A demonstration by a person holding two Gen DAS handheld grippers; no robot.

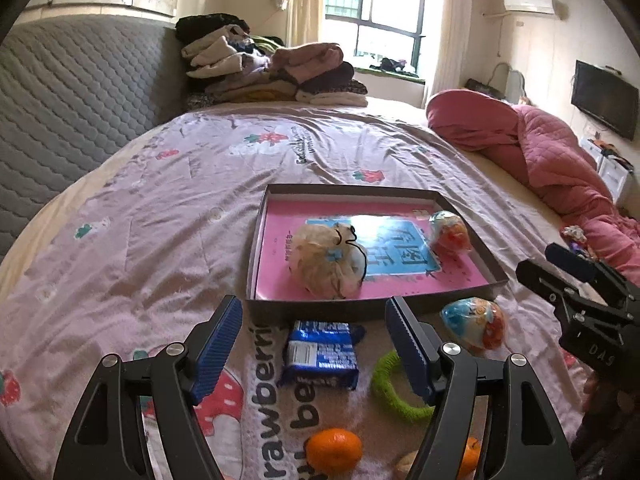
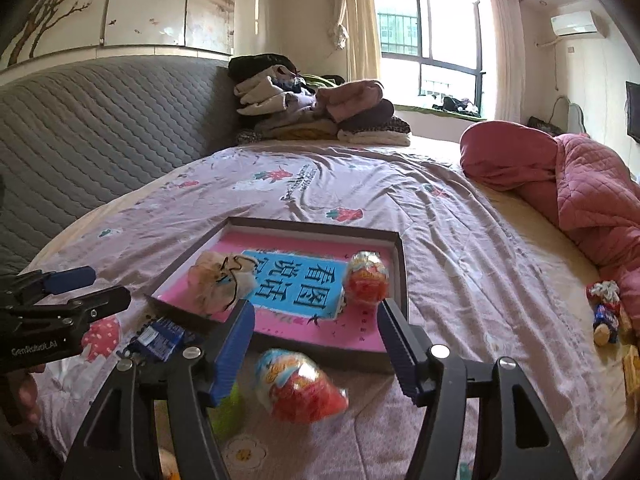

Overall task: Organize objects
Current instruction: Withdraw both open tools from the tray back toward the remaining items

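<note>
shallow dark cardboard tray with pink base (image 1: 372,307) on bed holds fluffy beige pouch (image 1: 326,266) and foil-wrapped egg (image 1: 450,234) — partly done. second foil egg (image 2: 300,386), blue snack packet (image 1: 322,354), green ring (image 1: 394,392), orange mandarin (image 1: 334,450) outside tray, left to move. left gripper (image 1: 314,342), right gripper (image 2: 316,342) — jaws apart, empty.

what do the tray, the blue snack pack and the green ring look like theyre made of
Tray: probably cardboard, a matte dark box lid with thin folded walls and a glossy printed pink sheet inside that catches glare.
Blue snack pack: thin plastic film, shiny and crinkled, with crimped ends and a printed label.
Green ring: soft-looking, fuzzy matte surface, likely fabric or foam; hard to say which.
</note>
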